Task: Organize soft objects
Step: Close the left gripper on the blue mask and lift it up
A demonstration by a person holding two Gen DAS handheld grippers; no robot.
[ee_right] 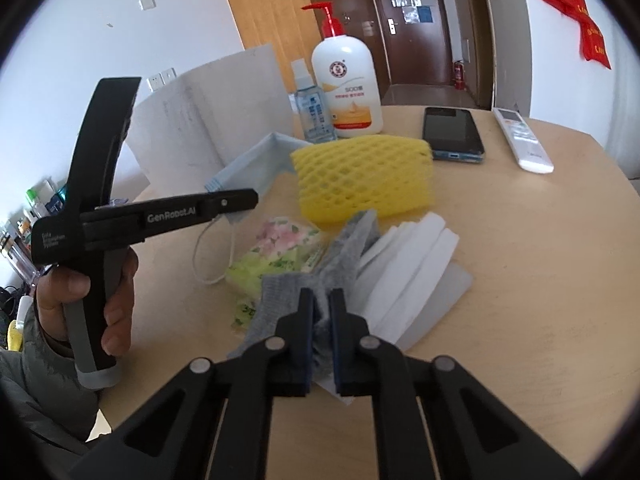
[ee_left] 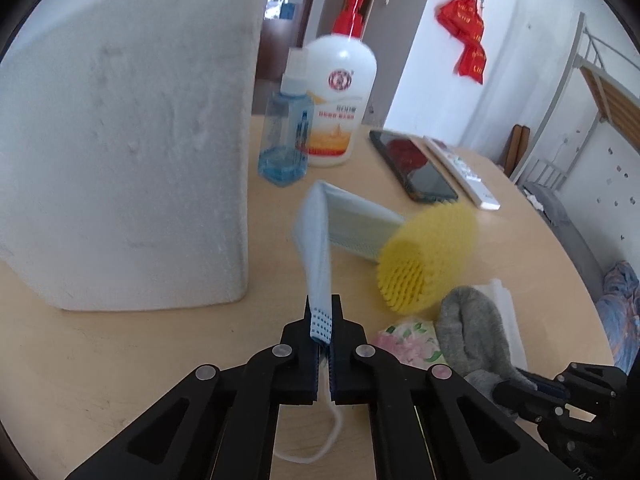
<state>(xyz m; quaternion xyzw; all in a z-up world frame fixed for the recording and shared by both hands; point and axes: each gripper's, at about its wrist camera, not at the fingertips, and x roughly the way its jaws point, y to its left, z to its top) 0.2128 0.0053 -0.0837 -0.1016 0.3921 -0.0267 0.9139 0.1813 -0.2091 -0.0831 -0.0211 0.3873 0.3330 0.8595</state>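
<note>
My left gripper (ee_left: pixel 323 312) is shut on the edge of a light blue face mask (ee_left: pixel 316 240), which hangs lifted above the table; its white ear loop (ee_left: pixel 320 440) dangles below the jaws. In the right wrist view the mask (ee_right: pixel 248 164) stretches from the left gripper (ee_right: pixel 252 200) toward the bottles. My right gripper (ee_right: pixel 321 304) is shut on a grey sock (ee_right: pixel 344 252), also seen in the left wrist view (ee_left: pixel 472 332). A yellow foam net sleeve (ee_right: pixel 360 176), a floral tissue pack (ee_right: pixel 276 256) and white foam sheets (ee_right: pixel 408 264) lie around the sock.
A big white foam block (ee_left: pixel 128 152) stands at the left. A blue spray bottle (ee_left: pixel 286 136) and a white pump bottle (ee_left: pixel 340 96) stand behind it. A phone (ee_right: pixel 452 132) and a remote (ee_right: pixel 522 140) lie at the far right on the round wooden table (ee_right: pixel 540 280).
</note>
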